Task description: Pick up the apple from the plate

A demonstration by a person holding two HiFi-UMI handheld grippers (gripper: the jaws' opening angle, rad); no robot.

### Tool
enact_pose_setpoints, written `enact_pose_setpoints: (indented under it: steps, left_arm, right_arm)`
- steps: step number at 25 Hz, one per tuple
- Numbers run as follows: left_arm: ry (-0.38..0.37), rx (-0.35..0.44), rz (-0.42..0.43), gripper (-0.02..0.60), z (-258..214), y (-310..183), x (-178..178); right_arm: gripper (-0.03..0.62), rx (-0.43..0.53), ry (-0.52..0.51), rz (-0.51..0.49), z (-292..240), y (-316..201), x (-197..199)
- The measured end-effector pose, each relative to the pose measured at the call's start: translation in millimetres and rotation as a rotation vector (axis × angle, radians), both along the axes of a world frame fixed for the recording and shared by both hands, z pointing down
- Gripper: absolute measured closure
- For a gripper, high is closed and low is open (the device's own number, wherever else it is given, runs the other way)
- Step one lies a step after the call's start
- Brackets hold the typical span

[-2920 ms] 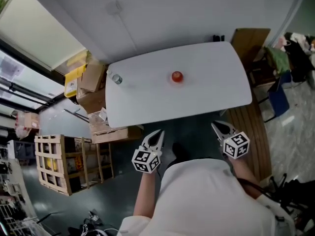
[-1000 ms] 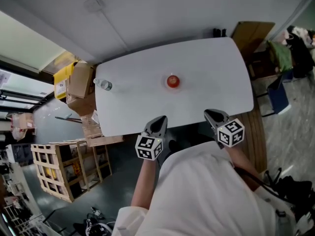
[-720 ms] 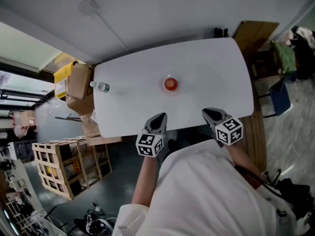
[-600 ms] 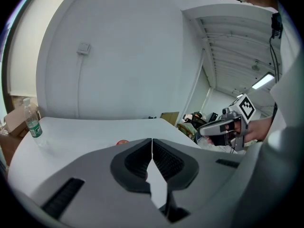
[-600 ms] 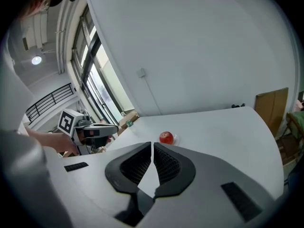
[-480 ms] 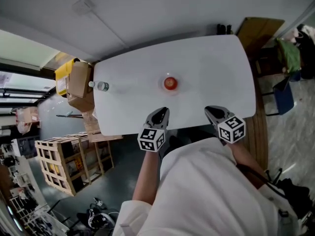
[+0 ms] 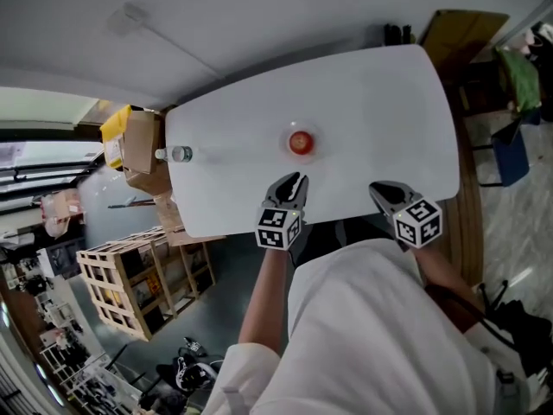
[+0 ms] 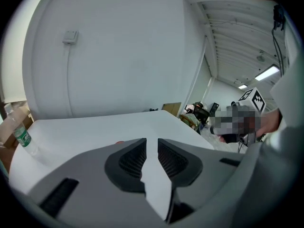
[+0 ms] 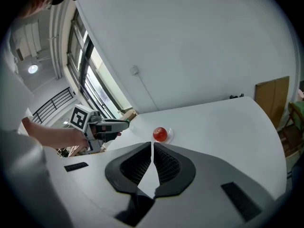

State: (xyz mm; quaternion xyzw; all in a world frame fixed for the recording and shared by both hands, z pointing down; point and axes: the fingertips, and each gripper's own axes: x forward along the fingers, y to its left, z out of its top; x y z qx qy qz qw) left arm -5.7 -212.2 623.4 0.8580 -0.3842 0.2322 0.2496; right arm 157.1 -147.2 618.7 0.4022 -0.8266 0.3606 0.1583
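Head view: round red apple lies twelve o'clock from your left gripper; spread its empty, just-opening jaws wider.

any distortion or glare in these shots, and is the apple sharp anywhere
Head view: strong fisheye, the table edges bow, and the apple is small but clear. Right gripper view: dark rounded corners, bright windows, apple sharp. Left gripper view: same dark corners; the ceiling light glares.
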Motion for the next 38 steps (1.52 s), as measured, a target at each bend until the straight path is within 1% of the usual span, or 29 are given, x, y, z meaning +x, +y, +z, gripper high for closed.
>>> enact_pose_setpoints:
  steps: [5, 11, 15, 19, 22, 26, 30, 35, 38]
  left_arm:
    - [-0.036, -0.003, 0.026, 0.479, 12.6, -23.2, -1.2]
    - [-0.072, -0.037, 0.096, 0.428, 33.2, -43.7, -6.0]
    - [-0.089, -0.062, 0.133, 0.408, 51.0, -61.7, -8.0]
    - [-0.128, -0.090, 0.179, 0.361, 74.5, -77.1, -11.8]
    - [-0.162, -0.111, 0.219, 0.310, 93.6, -86.2, -12.2]
    - [-0.187, -0.137, 0.260, 0.257, 114.4, -93.8, -9.8]
    - [-0.211, -0.170, 0.314, 0.223, 137.2, -95.4, -5.2]
    - [-0.277, -0.191, 0.359, 0.169, 164.3, -99.7, -6.4]
    - [-0.305, -0.213, 0.379, 0.156, 177.4, -97.2, -6.6]
  right_arm:
    - [0.556, -0.012, -0.003, 0.038, 7.7, -4.9, -3.5]
    - [0.556, -0.025, -0.005, 0.148, 10.0, -17.4, -3.1]
    - [0.556, -0.046, 0.007, 0.187, 13.8, -20.8, -7.3]
    - [0.556, -0.063, 0.024, 0.229, 15.1, -24.4, -8.7]
    - [0.556, -0.079, 0.036, 0.266, 16.6, -25.6, -6.8]
    - [0.556, -0.101, 0.054, 0.307, 19.5, -22.2, -4.6]
    - [0.556, -0.118, 0.072, 0.348, 20.3, -18.5, -4.0]
    - [0.556, -0.126, 0.077, 0.390, 18.2, -17.7, -9.0]
    - [0.556, -0.136, 0.080, 0.409, 18.4, -12.9, -8.7]
